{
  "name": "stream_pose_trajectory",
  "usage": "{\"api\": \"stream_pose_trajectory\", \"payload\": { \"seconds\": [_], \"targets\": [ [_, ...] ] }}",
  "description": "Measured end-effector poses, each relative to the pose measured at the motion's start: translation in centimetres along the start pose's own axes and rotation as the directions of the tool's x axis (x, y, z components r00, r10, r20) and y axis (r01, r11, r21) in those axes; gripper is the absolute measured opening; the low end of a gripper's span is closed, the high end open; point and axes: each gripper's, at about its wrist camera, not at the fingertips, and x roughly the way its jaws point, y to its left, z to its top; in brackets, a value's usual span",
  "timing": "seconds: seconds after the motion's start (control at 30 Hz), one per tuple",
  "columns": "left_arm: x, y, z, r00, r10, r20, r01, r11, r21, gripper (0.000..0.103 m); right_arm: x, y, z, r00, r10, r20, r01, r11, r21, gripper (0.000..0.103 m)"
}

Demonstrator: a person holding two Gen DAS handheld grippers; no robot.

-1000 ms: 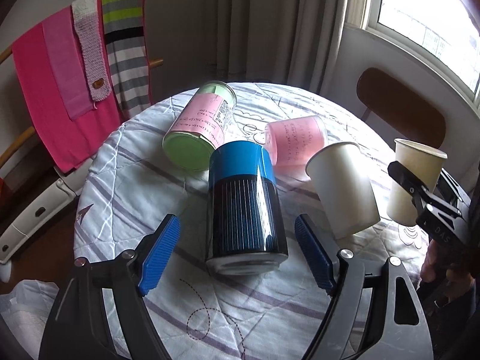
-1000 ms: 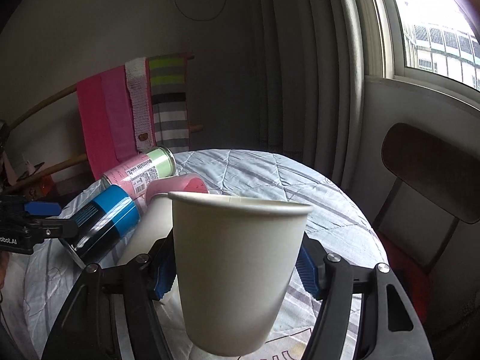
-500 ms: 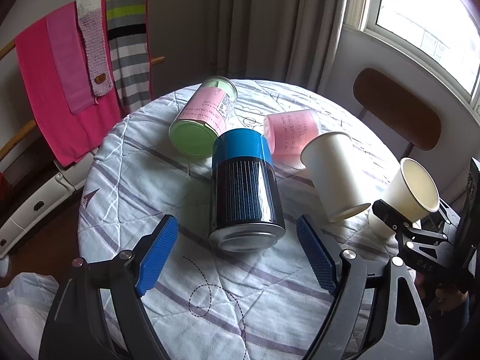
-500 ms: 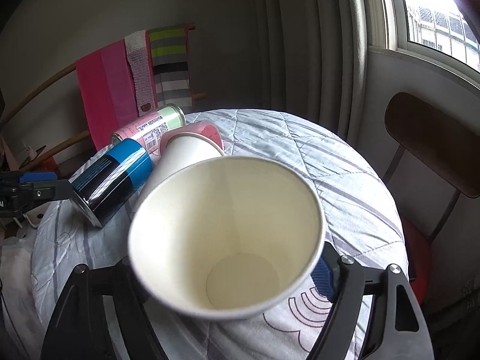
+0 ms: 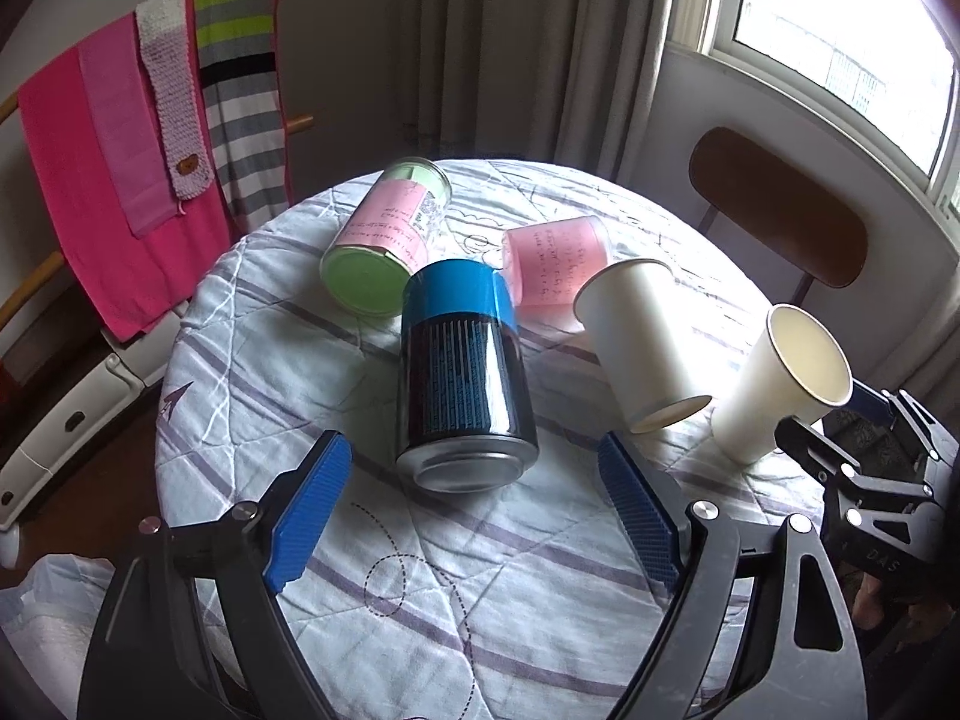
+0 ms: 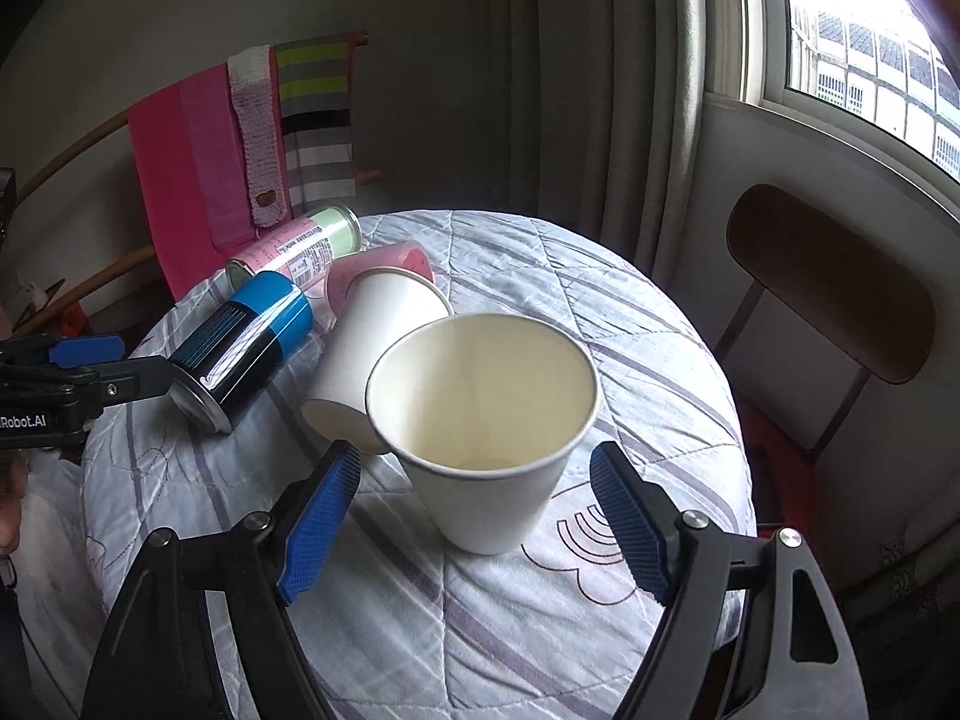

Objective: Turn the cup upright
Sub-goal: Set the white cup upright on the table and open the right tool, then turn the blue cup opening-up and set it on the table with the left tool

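A white paper cup (image 6: 486,432) stands upright on the round table, mouth up; it also shows at the right in the left wrist view (image 5: 780,384). My right gripper (image 6: 477,525) is open, its blue pads apart on either side of the cup and not touching it. A second white paper cup (image 5: 642,342) lies tipped on its side beside it (image 6: 372,348). My left gripper (image 5: 474,516) is open and empty, just in front of a blue and black can (image 5: 462,378) lying on its side.
A green can with a pink label (image 5: 384,240) and a pink cup (image 5: 558,264) lie on their sides further back. The table has a striped quilted cloth (image 5: 420,570). A wooden chair (image 5: 780,222) stands at the right; towels (image 5: 120,150) hang at the left.
The right gripper lowered the upright cup onto the table, opened and drew back from it. The left gripper pulled back a little from the blue can.
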Motion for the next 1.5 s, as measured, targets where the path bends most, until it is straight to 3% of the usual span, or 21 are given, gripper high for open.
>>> {"api": "stream_pose_trajectory", "payload": {
  "seconds": [0.07,0.23,0.4,0.53,0.7,0.9,1.13,1.27,1.5],
  "targets": [
    [0.5,-0.1,0.9,1.000,-0.012,-0.014,0.012,1.000,0.007,0.088,-0.5,-0.4,0.1,1.000,0.006,-0.009,-0.006,1.000,0.019,0.080],
    [4.0,0.1,3.6,0.994,0.035,-0.106,-0.033,0.999,0.024,0.088,-0.9,-1.2,0.6,1.000,0.010,-0.015,-0.009,0.998,0.059,0.080],
    [8.3,0.2,5.2,0.973,0.068,-0.220,-0.062,0.997,0.036,0.087,-0.9,-1.8,1.0,1.000,0.020,-0.002,-0.020,0.997,0.071,0.080],
    [10.3,-0.3,5.2,0.960,0.104,-0.261,-0.088,0.994,0.070,0.073,-1.4,-1.7,1.8,0.999,0.025,0.029,-0.027,0.998,0.059,0.080],
    [9.9,0.1,4.9,0.970,0.090,-0.226,-0.080,0.995,0.055,0.069,-2.1,-1.5,2.3,0.997,0.031,0.066,-0.034,0.998,0.047,0.080],
    [7.0,1.0,3.5,0.997,0.045,-0.060,-0.044,0.999,0.024,0.069,-3.9,-0.6,2.5,0.991,0.039,0.132,-0.044,0.998,0.034,0.080],
    [3.1,2.3,-0.2,0.992,0.019,0.121,-0.019,1.000,0.000,0.069,-4.4,2.5,2.2,0.983,0.096,0.158,-0.094,0.995,-0.023,0.080],
    [1.4,2.6,-1.7,0.988,0.003,0.154,-0.005,1.000,0.011,0.069,-3.7,4.2,1.9,0.983,0.123,0.133,-0.118,0.992,-0.044,0.080],
    [0.0,2.9,-3.2,0.989,-0.026,0.148,0.025,1.000,0.012,0.072,-3.4,4.8,1.2,0.991,0.091,0.102,-0.089,0.996,-0.026,0.080]
  ]
}}
